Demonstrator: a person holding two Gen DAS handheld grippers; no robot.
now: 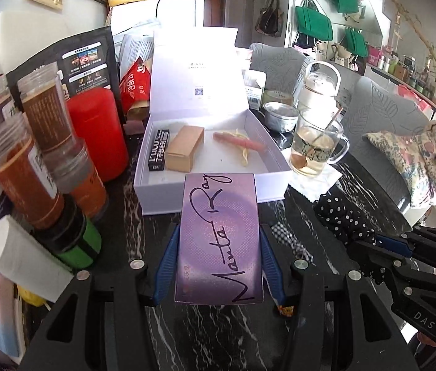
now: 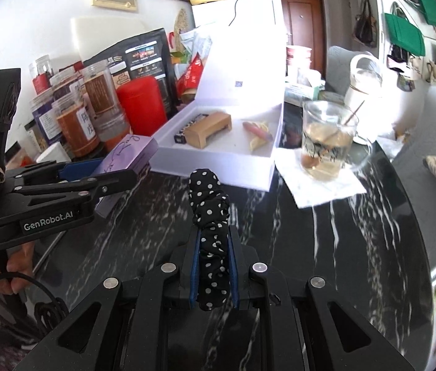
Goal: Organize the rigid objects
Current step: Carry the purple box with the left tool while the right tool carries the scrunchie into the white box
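Left wrist view: the left tongs (image 1: 219, 253) pinch a purple box (image 1: 219, 241) by its long sides, held just short of the open white box (image 1: 211, 154) on the desk (image 1: 211, 334). In that box lie a black carton (image 1: 158, 150), a tan carton (image 1: 184, 149) and a pink stick (image 1: 239, 141) on something yellowish, perhaps a peel. Jars (image 1: 41, 142) and a red canister (image 1: 97, 133) crowd its left side; a glass mug (image 1: 317, 145) on a napkin (image 1: 317, 179) stands to its right. The right tongs (image 2: 213, 247) are pressed together on a polka-dot scrunchie (image 2: 210, 216), above bare desk. A hand (image 2: 16, 266) under the left tool is cut off at the edge. Black, white-veined marble tops the desk; grey chairs (image 1: 382, 117) and green bags (image 1: 312, 21) stand behind.
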